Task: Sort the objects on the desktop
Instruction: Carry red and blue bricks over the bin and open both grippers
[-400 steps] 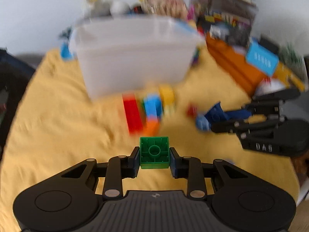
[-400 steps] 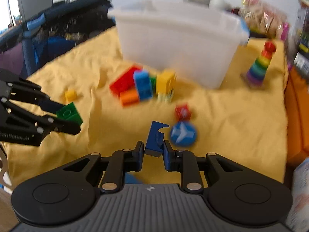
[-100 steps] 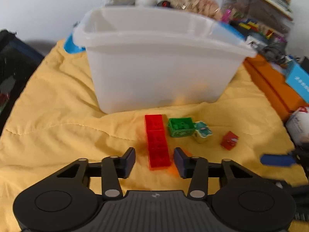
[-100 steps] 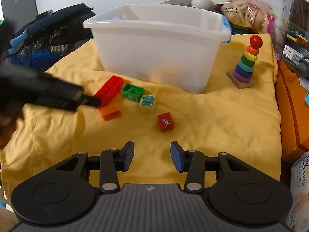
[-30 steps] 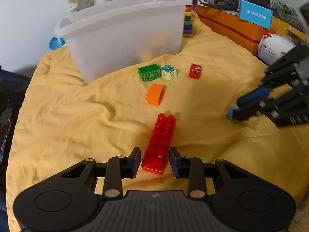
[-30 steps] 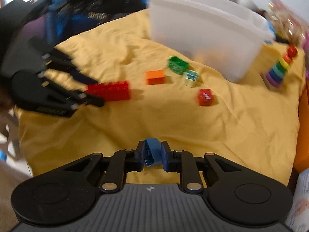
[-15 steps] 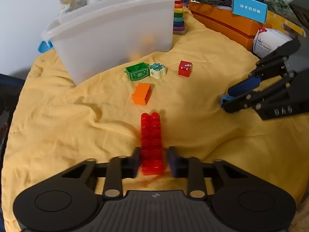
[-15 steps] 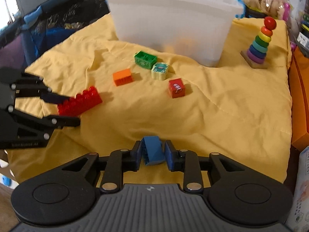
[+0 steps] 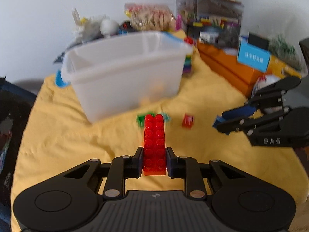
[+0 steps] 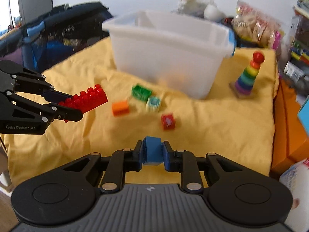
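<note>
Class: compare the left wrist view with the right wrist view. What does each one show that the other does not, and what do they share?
Only the left wrist view shows the orange boxes and the stacked shelves behind them.

Only the right wrist view shows the orange brick, the whole ring tower and the dark bag at the left.

Both show the white bin, the yellow cloth, the left claw shut on the long red brick, the right claw shut on a blue block, and the small red cube.

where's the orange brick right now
In the right wrist view, the orange brick lies on the yellow cloth, left of the green brick, just beyond the red brick in the left gripper.
</note>
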`<state>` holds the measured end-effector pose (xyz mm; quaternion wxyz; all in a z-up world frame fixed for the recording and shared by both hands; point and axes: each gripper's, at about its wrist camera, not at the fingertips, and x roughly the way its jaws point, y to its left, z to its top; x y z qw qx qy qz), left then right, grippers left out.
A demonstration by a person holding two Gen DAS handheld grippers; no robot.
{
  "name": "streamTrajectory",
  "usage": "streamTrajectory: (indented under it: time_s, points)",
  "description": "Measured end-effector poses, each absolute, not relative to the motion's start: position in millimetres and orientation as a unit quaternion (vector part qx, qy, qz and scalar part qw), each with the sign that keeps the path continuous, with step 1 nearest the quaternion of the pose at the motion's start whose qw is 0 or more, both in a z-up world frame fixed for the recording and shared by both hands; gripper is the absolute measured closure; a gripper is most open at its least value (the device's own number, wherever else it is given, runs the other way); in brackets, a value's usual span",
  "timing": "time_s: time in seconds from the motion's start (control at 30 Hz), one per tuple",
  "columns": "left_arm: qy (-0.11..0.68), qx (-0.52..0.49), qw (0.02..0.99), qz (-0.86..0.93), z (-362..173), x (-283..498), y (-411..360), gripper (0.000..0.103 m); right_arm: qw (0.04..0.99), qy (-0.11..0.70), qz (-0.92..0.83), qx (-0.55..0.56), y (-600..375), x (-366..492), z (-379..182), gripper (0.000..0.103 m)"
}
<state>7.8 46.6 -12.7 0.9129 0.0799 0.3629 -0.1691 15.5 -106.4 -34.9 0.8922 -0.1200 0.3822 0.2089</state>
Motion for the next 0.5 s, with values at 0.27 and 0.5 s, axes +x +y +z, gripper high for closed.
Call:
streamTrajectory:
  time_s: [0.27,0.5]
  points:
    - [0.313,0.073,0.934,-0.156,26,28,50,0.076,0.91,0.333,0.207,-0.137,-97,20,-9,0.079]
    - [0.283,0.079,0.946,-0.14,48,56,55,0.076,0.918,0.301,0.212,-0.149,-93,36,11,0.079]
